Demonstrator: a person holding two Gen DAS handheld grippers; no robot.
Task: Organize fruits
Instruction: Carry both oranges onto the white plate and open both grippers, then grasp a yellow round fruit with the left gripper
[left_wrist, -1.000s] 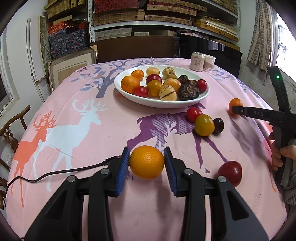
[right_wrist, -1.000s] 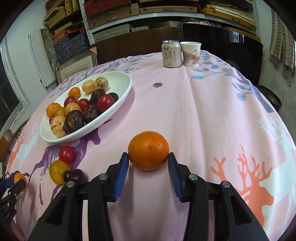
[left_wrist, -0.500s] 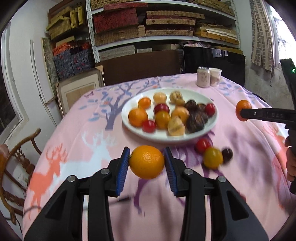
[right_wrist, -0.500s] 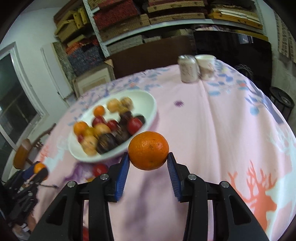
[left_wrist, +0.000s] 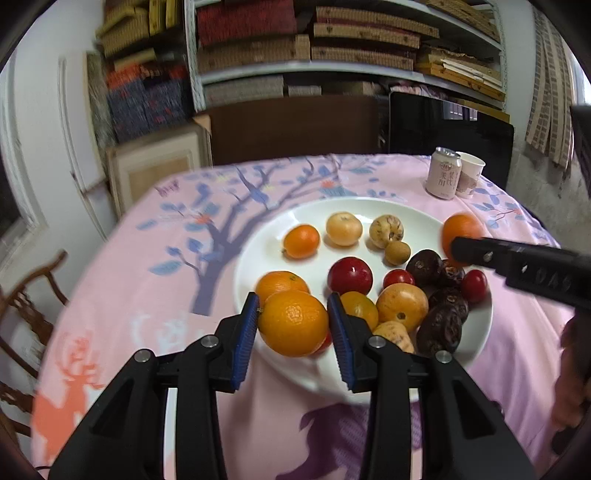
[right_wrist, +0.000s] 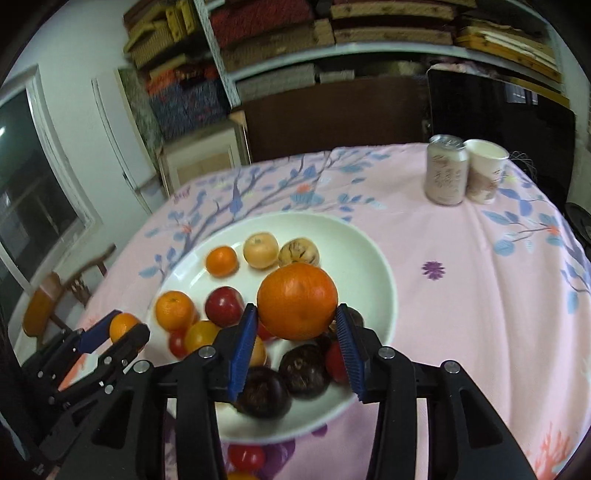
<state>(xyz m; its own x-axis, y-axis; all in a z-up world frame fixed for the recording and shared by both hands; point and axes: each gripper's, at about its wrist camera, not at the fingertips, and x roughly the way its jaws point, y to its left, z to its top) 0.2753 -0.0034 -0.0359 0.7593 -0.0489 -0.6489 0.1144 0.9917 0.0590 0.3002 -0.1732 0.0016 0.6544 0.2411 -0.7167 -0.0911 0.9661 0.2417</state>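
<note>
My left gripper (left_wrist: 293, 299) is shut on an orange (left_wrist: 293, 323) held just above the near rim of the white plate (left_wrist: 417, 221), which carries several oranges, tomatoes and dark fruits. My right gripper (right_wrist: 296, 310) holds a larger orange (right_wrist: 297, 301) over the plate (right_wrist: 362, 266). Its jaws are opening a little, with the pads still touching the orange's sides. The right gripper (left_wrist: 456, 245) also shows over the plate's right side with its orange (left_wrist: 460, 227). The left gripper (right_wrist: 125, 326) appears at lower left.
A drink can (right_wrist: 447, 170) and a paper cup (right_wrist: 484, 173) stand at the table's far right. A loose tomato (right_wrist: 245, 456) lies on the pink cloth in front of the plate. A wooden chair (left_wrist: 29, 295) stands left of the table; shelves fill the back wall.
Both grippers have carried their oranges up and forward from above the bare cloth to above the plate. The plate now looms much closer in both views.
</note>
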